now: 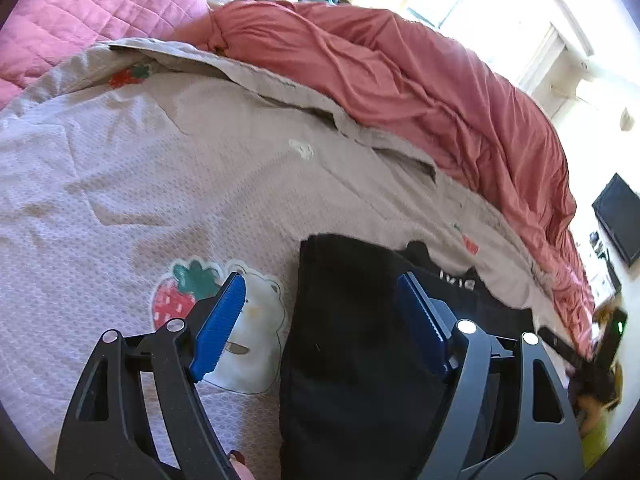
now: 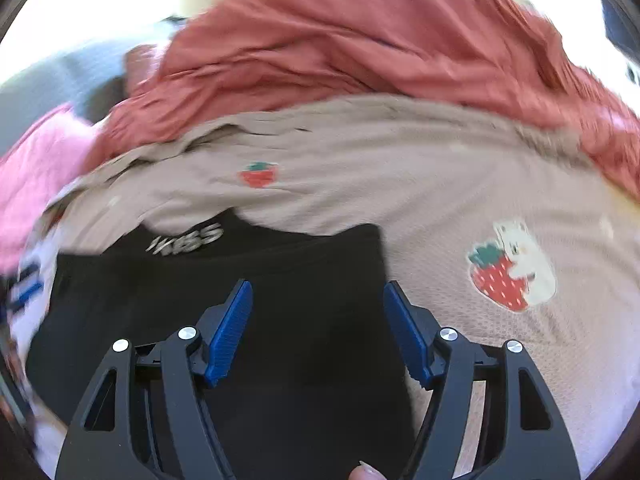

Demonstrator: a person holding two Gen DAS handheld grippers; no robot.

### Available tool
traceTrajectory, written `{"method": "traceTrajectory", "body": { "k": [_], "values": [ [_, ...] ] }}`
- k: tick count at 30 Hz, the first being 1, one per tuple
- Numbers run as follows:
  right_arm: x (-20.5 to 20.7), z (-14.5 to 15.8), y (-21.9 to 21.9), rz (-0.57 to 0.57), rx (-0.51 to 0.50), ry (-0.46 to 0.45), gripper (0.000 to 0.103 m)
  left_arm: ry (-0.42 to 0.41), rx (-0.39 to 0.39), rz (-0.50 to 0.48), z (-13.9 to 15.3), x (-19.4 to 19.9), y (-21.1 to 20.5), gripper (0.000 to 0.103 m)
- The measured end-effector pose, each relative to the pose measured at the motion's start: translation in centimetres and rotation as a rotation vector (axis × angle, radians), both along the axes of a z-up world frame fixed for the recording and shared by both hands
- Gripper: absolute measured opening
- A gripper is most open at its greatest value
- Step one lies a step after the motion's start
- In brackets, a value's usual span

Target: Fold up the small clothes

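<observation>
A black garment (image 1: 352,340) with white lettering lies folded on the beige bedspread (image 1: 160,168). My left gripper (image 1: 320,320) is open above its left edge, holding nothing; its blue pads (image 1: 220,324) stand wide apart. In the right wrist view the same black garment (image 2: 240,300) lies below my right gripper (image 2: 318,328), which is open and empty over the garment's right part. The white lettering (image 2: 186,240) sits near the garment's far edge. This view is blurred.
A rumpled coral-red duvet (image 1: 400,72) is heaped along the far side of the bed. A pink quilted pillow (image 1: 88,12) lies at the far left. Strawberry-and-bear prints (image 2: 512,268) mark the bedspread. A dark screen (image 1: 620,220) hangs on the right wall.
</observation>
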State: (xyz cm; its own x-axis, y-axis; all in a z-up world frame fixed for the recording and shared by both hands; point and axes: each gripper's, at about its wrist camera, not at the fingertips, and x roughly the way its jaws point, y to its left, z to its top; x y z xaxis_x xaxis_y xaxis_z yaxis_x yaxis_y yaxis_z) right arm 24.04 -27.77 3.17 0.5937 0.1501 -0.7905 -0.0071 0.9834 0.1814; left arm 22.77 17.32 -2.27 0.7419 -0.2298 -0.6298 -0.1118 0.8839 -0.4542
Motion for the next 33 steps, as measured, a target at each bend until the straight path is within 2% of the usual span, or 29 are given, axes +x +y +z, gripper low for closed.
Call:
{"method": "traceTrajectory", "body": {
  "k": [3, 6, 8, 12, 13, 14, 15, 16, 17, 19, 20, 23, 28, 33],
  "values": [
    [1.6, -1.3, -1.4, -0.047, 0.066, 0.043, 0.067, 0.027, 0.03, -0.021, -0.6, 0.4, -0.6, 0.071],
    [2.6, -2.2, -2.0, -0.047, 0.123, 0.071, 0.065, 0.06, 0.054, -0.027, -1.1, 1.0, -1.0, 0.071],
    [2.9, -2.5, -1.8, -0.027, 0.12, 0.075, 0.055, 0.098, 0.072, -0.025, -1.5, 1.5, -1.2, 0.071],
    [2.8, -2.7, -1.1, 0.016, 0.079, 0.057, 0.038, 0.09, 0.106, -0.042, -1.5, 1.7, -1.6, 0.071],
    [2.6, -2.6, -0.9, 0.027, 0.058, 0.045, 0.031, 0.082, 0.116, -0.055, -1.5, 1.8, -1.8, 0.065],
    [2.5, -2.6, -0.8, 0.031, 0.049, 0.035, 0.027, 0.077, 0.12, -0.066, -1.6, 1.8, -2.0, 0.051],
    [2.2, -2.5, -0.9, 0.031, 0.051, 0.024, 0.024, 0.078, 0.125, -0.077, -1.7, 1.9, -2.2, 0.044],
    [2.2, -2.4, -1.1, 0.028, 0.055, 0.016, 0.019, 0.079, 0.134, -0.085, -1.7, 2.0, -2.5, 0.03],
    [2.0, -2.2, -1.1, 0.029, 0.059, 0.005, 0.017, 0.078, 0.154, -0.092, -1.8, 2.0, -2.8, 0.022],
    [1.7, -1.7, -1.3, 0.034, 0.059, -0.017, 0.01, 0.06, 0.205, -0.089, -1.5, 1.8, -3.3, 0.011],
    [1.4, -1.3, -1.3, 0.039, 0.061, -0.035, 0.009, 0.042, 0.23, -0.092, -1.1, 1.5, -3.5, 0.007],
    [1.0, -0.1, -1.2, 0.049, 0.056, -0.082, 0.008, -0.008, 0.269, -0.096, 0.2, 1.0, -3.9, 0.005],
    [1.8, 0.9, -1.6, 0.026, 0.077, -0.122, 0.008, -0.085, 0.277, -0.062, 2.6, 0.6, -3.7, 0.005],
    [3.2, -0.3, -1.7, 0.017, 0.065, -0.103, 0.008, -0.057, 0.308, -0.047, 1.5, 2.0, -3.7, 0.005]
  ]
}}
